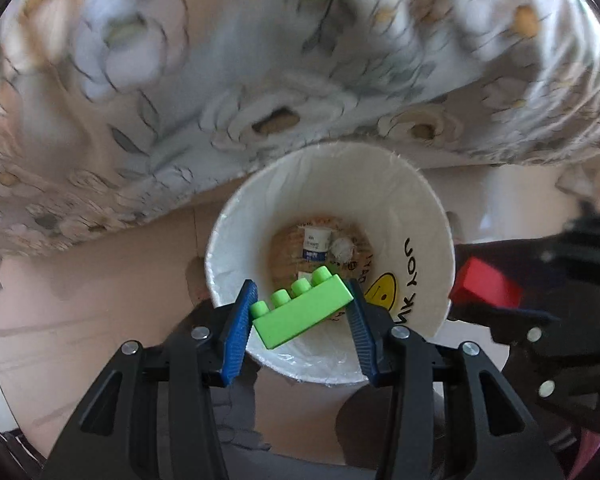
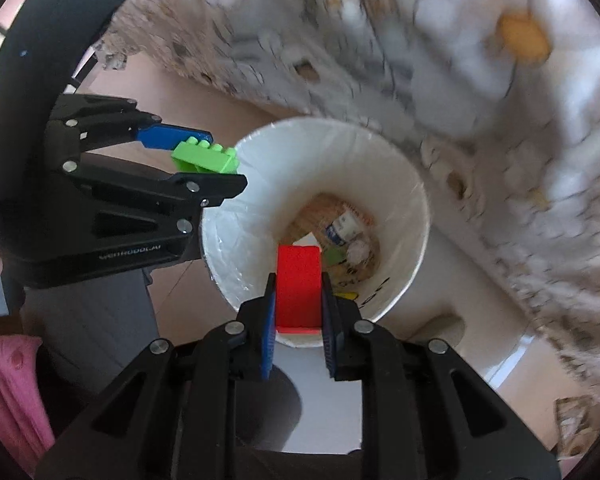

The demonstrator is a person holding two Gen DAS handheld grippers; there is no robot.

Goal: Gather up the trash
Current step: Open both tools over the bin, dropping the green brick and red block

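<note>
The left gripper (image 1: pixel 302 312) pinches a green brick (image 1: pixel 300 306) over the near rim of the bin (image 1: pixel 236 216); the right gripper (image 2: pixel 299 300) clamps a red block (image 2: pixel 299 286) above the same opening; both pieces hang over the bin, not yet dropped. Inside already lie a small bottle (image 1: pixel 315 245) and a crumpled wad (image 1: pixel 342 249), so some trash seems collected; what's left is letting go of these two; any trash beyond the bin is out of view.

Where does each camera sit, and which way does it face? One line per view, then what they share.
Left wrist: on the left gripper, looking down into the white bin; its fingers clamp a green brick.
Right wrist: on the right gripper, facing the bin; it clamps a red block.
Shared: bin, both toys, both grippers.
</note>
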